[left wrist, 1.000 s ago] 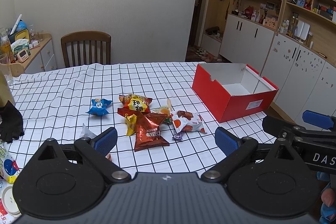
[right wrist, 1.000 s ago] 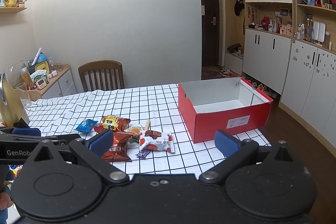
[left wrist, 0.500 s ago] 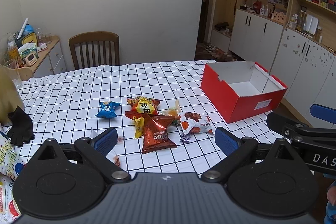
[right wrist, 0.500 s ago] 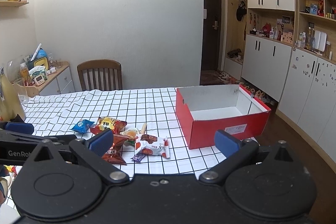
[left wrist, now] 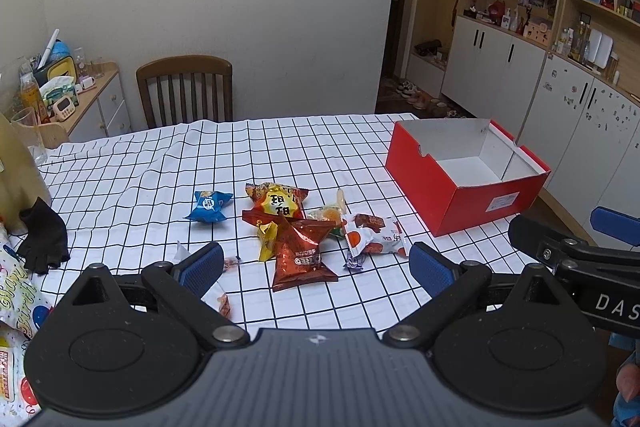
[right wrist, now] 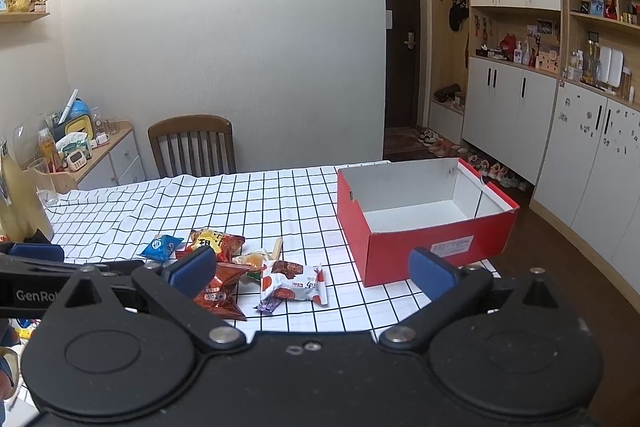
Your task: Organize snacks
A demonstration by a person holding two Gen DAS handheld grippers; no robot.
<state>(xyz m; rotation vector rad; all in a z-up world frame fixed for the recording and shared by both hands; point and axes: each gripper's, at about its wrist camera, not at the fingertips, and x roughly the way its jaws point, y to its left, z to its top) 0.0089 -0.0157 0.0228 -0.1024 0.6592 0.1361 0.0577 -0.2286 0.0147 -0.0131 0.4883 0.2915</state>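
Observation:
Several snack packets lie in a loose heap on the checked tablecloth [left wrist: 160, 163]: a dark red Oreo bag [left wrist: 302, 254], a yellow-red bag [left wrist: 278, 202], a blue packet [left wrist: 209, 206] and a white-orange packet [left wrist: 370, 237]. The heap also shows in the right wrist view, with the white-orange packet [right wrist: 292, 281] nearest. An open, empty red box [left wrist: 464, 173] stands at the table's right; it also shows in the right wrist view [right wrist: 424, 223]. My left gripper [left wrist: 316, 269] is open and empty, near the heap's front. My right gripper [right wrist: 312, 271] is open and empty, right of the heap.
A wooden chair [left wrist: 185, 89] stands at the table's far side. A black glove [left wrist: 42, 235] and printed bags [left wrist: 12, 303] lie at the table's left. A sideboard with bottles [left wrist: 60, 95] stands at far left. White cupboards [right wrist: 520, 107] line the right wall.
Both grippers have drawn back and tilted up a little, so the table and box sit lower and farther in both views. The jaws stay open. The snacks have not moved.

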